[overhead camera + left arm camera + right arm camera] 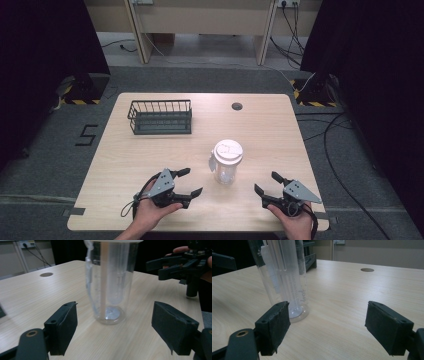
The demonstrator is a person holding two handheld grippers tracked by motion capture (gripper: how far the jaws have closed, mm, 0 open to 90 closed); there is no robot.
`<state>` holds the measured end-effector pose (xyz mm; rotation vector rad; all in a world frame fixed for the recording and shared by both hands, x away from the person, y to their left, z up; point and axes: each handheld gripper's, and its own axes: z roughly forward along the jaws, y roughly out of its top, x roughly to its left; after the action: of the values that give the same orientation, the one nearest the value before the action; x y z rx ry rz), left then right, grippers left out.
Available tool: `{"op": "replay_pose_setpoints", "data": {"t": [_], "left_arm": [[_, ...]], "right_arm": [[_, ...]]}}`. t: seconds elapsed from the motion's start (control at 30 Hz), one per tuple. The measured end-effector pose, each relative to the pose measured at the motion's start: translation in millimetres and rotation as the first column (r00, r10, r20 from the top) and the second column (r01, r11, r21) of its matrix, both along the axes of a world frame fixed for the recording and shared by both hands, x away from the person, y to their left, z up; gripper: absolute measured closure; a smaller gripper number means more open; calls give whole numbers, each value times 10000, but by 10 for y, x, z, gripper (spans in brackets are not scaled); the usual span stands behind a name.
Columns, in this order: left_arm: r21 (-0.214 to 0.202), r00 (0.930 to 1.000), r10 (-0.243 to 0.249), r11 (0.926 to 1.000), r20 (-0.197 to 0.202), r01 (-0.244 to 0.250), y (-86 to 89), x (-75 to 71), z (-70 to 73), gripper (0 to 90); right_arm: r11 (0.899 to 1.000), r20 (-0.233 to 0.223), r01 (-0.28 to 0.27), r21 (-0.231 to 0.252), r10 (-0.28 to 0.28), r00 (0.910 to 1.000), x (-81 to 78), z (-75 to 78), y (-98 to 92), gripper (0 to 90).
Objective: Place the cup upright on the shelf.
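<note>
A clear plastic cup [226, 162] with a white lid stands upright near the middle front of the table; a tube runs down inside it. In the left gripper view the cup [110, 282] stands just beyond the open jaws. My left gripper [190, 182] rests open to the cup's left, nothing between its fingers. My right gripper [266, 183] is open to the cup's right, also empty. The right gripper view has the cup [284, 282] ahead of its left jaw. Beyond the cup in the left gripper view is the right gripper [165, 267].
A dark wire basket [160, 116] sits at the back left of the wooden table [150, 155]. A round cable hole [237, 106] lies at the back centre. Black curtains flank the table and cables trail on the floor at right.
</note>
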<state>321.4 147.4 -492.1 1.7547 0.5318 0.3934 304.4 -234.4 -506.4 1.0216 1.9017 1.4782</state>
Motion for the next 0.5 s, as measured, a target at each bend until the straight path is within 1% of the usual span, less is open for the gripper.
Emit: {"op": "replay_pose_setpoints", "data": {"t": [0.07, 0.1, 0.13, 0.17, 0.23, 0.27, 0.33, 0.37, 0.4, 0.47, 0.5], "left_arm": [[56, 9999, -171, 9998, 29, 171, -91, 14, 3, 201], [56, 9999, -171, 9998, 29, 171, -91, 14, 3, 201], [69, 9996, -277, 9996, -10, 277, -170, 34, -5, 201], [69, 9996, -277, 9996, -10, 277, -170, 34, -5, 201], [127, 9994, -343, 9993, -49, 344, -271, 67, -32, 197], [127, 9994, -343, 9993, -49, 344, -271, 67, -32, 195], [159, 9994, -349, 9993, -88, 350, -329, 92, -57, 193], [259, 9994, -321, 9991, -105, 324, -376, 125, -88, 184], [259, 9994, -321, 9991, -105, 324, -376, 125, -88, 181], [329, 9996, -198, 9992, -226, 205, -432, 197, -131, 169], [329, 9996, -198, 9992, -226, 205, -432, 197, -131, 164]], "right_arm": [[10000, -33, 10, 0, -10, 10000, 2, -5, -2, 201], [10000, -32, 25, -19, -25, 10000, 3, -7, -4, 201], [10000, -49, 37, -16, -38, 10000, 4, -9, -5, 201], [10000, -55, 42, -22, -42, 10000, 4, -11, -8, 201], [10000, -24, 70, -47, -70, 10000, 8, -14, -15, 201], [10000, -24, 70, -47, -70, 10000, 8, -14, -15, 201], [10000, -91, 84, -12, -85, 9999, 8, -17, -15, 202], [10000, -86, 83, -21, -83, 9999, 9, -16, -17, 202], [10000, -86, 83, -21, -83, 9999, 9, -16, -17, 202], [10000, -87, 99, -11, -99, 9999, 9, -15, -17, 202], [10000, -87, 99, -11, -99, 9999, 9, -15, -17, 202]]}}
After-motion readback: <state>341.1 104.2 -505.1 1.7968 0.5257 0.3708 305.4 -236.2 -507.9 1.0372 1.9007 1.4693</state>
